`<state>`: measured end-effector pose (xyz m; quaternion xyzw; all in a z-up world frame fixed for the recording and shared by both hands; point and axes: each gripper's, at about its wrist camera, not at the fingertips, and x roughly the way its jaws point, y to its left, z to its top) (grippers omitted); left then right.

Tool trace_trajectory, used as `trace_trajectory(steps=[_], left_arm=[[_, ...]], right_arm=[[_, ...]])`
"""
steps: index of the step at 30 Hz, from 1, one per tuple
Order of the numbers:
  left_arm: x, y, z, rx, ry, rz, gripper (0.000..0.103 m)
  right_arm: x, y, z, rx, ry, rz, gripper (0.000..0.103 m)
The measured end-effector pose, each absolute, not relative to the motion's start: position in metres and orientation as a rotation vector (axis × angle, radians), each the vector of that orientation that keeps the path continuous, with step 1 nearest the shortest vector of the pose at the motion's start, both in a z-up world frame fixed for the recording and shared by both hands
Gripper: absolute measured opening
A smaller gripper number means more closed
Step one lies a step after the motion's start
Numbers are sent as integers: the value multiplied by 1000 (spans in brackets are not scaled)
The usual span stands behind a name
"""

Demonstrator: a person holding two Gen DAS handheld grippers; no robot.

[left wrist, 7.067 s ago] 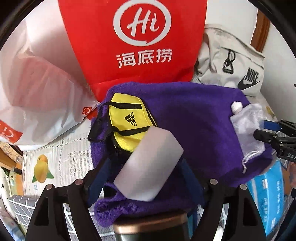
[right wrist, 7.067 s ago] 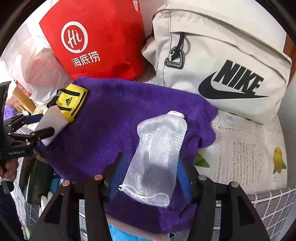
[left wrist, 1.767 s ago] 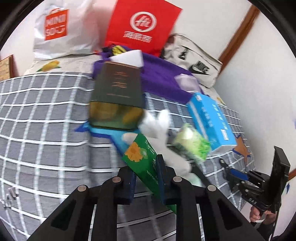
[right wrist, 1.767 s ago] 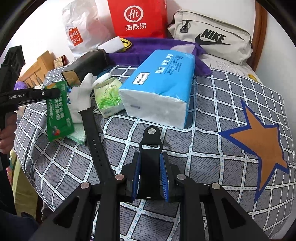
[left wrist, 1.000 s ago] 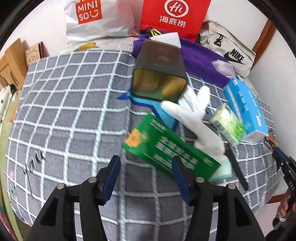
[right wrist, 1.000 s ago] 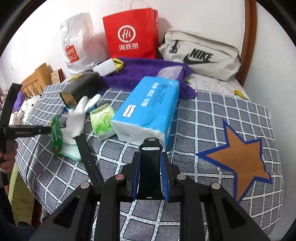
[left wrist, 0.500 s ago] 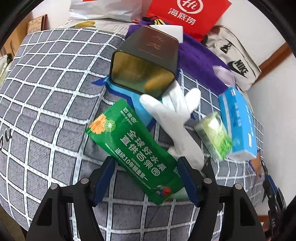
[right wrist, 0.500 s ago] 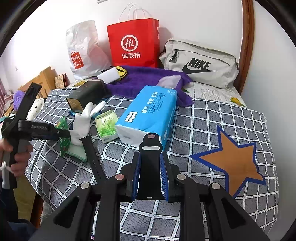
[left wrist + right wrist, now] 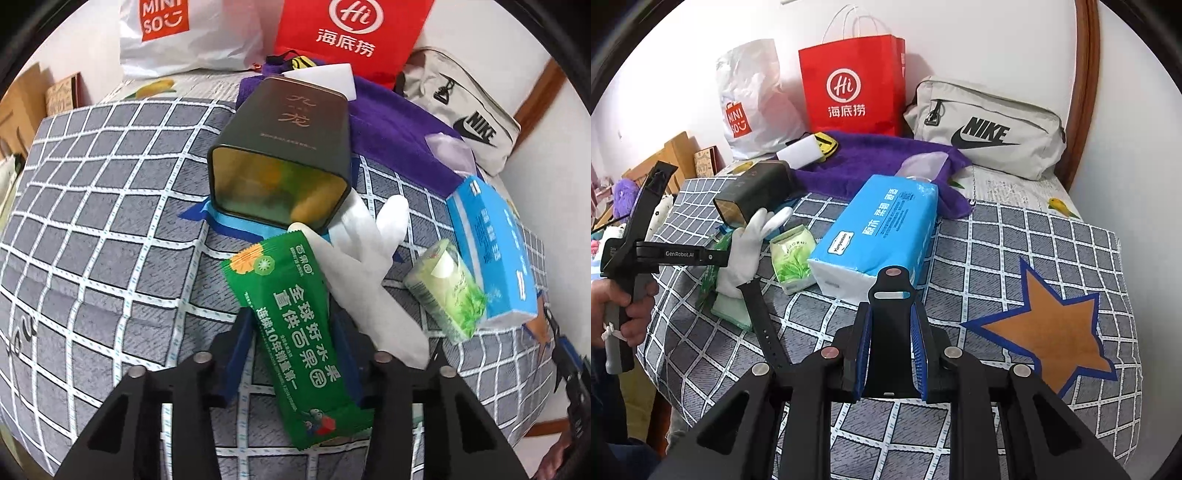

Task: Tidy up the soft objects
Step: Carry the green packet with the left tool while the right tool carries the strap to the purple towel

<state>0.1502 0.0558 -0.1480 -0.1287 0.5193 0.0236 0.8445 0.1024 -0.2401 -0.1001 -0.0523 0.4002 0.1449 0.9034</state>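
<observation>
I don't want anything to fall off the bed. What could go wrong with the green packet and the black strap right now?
1. The left tool is closing on the green packet, which lies partly over the white glove; the glove might get dragged along.
2. The right tool is shut on a black watch strap whose other half trails near the bed edge and could snag.

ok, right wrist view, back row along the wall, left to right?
white Miniso bag → red Hi paper bag → grey Nike bag
</observation>
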Motion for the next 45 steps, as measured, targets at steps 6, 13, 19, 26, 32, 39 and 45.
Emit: trace_trajectory(steps=[6, 13, 19, 26, 32, 39, 45], left_arm=[[147, 50, -151, -218, 1108, 22, 46], [144, 52, -147, -173, 1087, 17, 28], [138, 65, -132, -190, 1069, -8, 26], [133, 74, -102, -218, 1021, -53, 26], [135, 72, -77, -220, 988, -76, 26], [149, 66, -54, -204, 962, -103, 26], [168, 66, -42, -220, 955, -125, 26]], right_arm=[[108, -236, -102, -116, 837, 297, 21], [112, -231, -91, -116, 815, 284, 21], [122, -229, -80, -97, 812, 262, 21], [137, -220, -69, -89, 809, 256, 21], [150, -215, -59, -72, 806, 246, 21], [164, -208, -46, -63, 790, 258, 21], [178, -205, -38, -58, 783, 264, 21]])
